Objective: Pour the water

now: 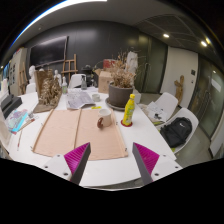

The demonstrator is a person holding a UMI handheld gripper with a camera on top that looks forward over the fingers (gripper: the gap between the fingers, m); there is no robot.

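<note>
- Gripper (112, 160): I see its two fingers spread wide with nothing between them, magenta pads (76, 157) facing inward, held above the near edge of the white table (150, 135).
- Tan mat (80, 131): lies flat on the table just ahead of the fingers; I take it as my landmark.
- Small brown cup-like object (105, 121): stands on the mat's right part; detail too small for me to tell.
- Yellow bottle (128, 110): upright, just right of the mat and beyond it; I can read no label.
- Potted dry plant (121, 90): behind the bottle, past the mat's far right corner.
- White chair (180, 130): right of the mat, beside the table.
</note>
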